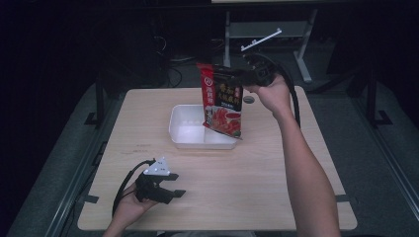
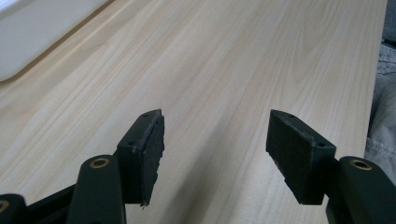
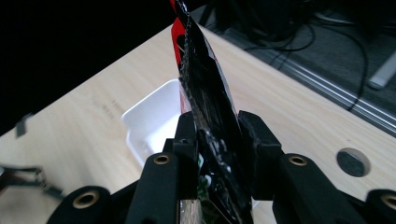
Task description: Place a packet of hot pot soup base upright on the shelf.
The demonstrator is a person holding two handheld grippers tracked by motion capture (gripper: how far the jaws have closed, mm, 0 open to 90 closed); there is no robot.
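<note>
Your red pouch (image 1: 222, 98) hides the white tray's (image 1: 184, 134) far right corner in the high view; its small print is too fine to read; in the left gripper view the tray (image 2: 32, 37) is cut off by the top-left edge.

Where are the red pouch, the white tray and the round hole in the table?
red pouch (image 1: 223, 101): high view, middle of its printed front.
white tray (image 1: 185, 140): high view, near rim.
round hole (image 3: 353, 162): right gripper view, its dark centre.
</note>
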